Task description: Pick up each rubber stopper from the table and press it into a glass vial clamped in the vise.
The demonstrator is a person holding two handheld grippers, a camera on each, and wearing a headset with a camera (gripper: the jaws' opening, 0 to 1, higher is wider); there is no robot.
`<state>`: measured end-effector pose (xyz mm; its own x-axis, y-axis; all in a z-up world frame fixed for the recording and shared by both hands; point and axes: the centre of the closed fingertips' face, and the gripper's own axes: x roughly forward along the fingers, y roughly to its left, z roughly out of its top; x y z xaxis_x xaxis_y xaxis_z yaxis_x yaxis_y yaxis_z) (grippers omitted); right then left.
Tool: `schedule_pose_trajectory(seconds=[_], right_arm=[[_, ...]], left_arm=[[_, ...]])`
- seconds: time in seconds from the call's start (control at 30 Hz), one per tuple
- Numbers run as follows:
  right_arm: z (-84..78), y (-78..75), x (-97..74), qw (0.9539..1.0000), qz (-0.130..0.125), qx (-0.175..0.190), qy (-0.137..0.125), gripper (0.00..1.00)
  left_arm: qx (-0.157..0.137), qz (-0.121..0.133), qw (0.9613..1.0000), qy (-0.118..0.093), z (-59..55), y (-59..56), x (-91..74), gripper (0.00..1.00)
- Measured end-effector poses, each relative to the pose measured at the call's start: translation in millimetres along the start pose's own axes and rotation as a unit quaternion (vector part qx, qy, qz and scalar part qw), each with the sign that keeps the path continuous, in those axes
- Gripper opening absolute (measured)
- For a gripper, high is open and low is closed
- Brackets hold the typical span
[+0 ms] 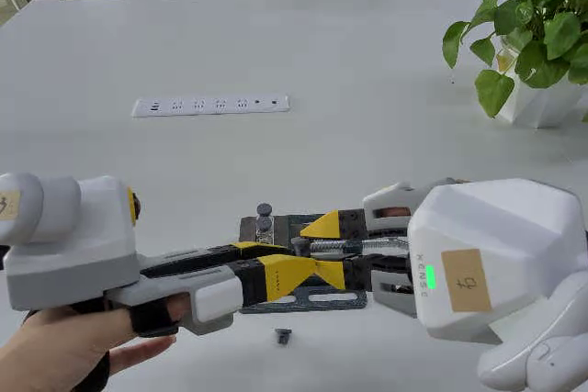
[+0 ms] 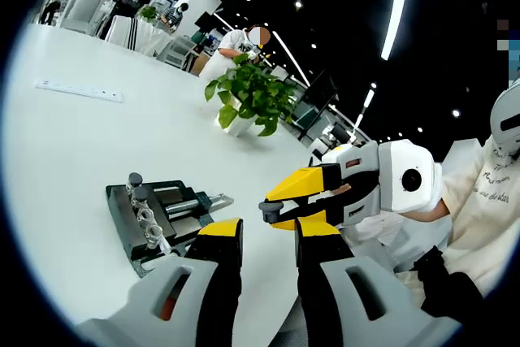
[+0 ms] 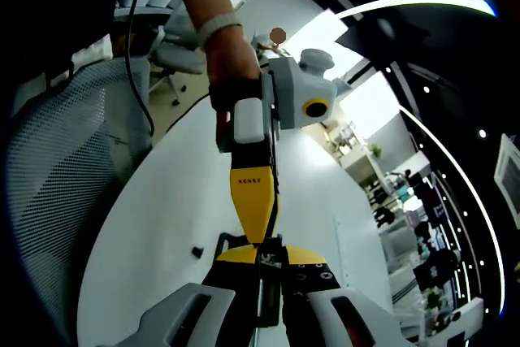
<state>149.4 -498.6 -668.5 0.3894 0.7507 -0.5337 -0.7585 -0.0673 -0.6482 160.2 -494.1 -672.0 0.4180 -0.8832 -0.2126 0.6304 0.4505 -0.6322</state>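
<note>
A wide white table runs back toward some chairs, with a power strip far beyond the fingers and a potted plant off to their right; the work sits close in, where the vise lies flat on the table just under the two sets of fingertips. The right gripper is clenched on a small dark stopper, pinched at the very tips of its yellow fingers. The left gripper, carried by a hand, is released, its fingers apart with nothing between them; their tips stand almost nose to nose with the right ones. In the left gripper view the vise lies to the left of the left fingers, with a row of vials standing in it; the two capped vials are farthest from the fingers, and the nearer ones seem open, though the glass is too small to be sure. A loose stopper waits on the table on the near side of the vise.

The step in hand looks like carrying the grasped stopper to an open vial. To do it well, bring the stopper squarely over the mouth, narrow end down, before any push; press straight along the vial, gently, since it is glass. The grip is only at the tips, so the stopper may twist if it lands off-centre. The free left fingers are best kept clear of the capped vials.
</note>
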Motion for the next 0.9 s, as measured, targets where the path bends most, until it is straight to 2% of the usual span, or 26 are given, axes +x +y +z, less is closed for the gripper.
schedule_pose_trajectory(seconds=[0.2, 0.33, 0.47, 0.7, 0.9], right_arm=[[1.1, -0.1, -3.3, 0.9999, -0.003, -0.01, -0.002, 0.05], [5.5, -0.5, -4.6, 0.9999, -0.004, -0.011, -0.009, 0.05], [10.4, -2.2, -5.9, 0.9998, -0.007, -0.017, -0.013, 0.05], [17.4, -7.1, -9.7, 0.9994, -0.016, -0.026, -0.014, 0.05], [22.5, -8.7, -13.6, 0.9994, -0.013, -0.029, -0.015, 0.06]], left_arm=[[-0.021, -0.022, 0.9995, -0.009, 3.2, -10.2, 2.0, 0.17], [-0.02, -0.023, 0.9995, -0.005, 2.3, -14.4, 3.5, 0.14], [-0.03, -0.036, 0.9989, -0.01, 5.0, -21.8, 4.0, 0.09], [-0.041, -0.041, 0.9982, -0.013, 8.6, -26.7, 2.7, 0.05], [-0.011, -0.041, 0.9991, -0.007, 9.2, -32.4, 1.7, 0.05]])
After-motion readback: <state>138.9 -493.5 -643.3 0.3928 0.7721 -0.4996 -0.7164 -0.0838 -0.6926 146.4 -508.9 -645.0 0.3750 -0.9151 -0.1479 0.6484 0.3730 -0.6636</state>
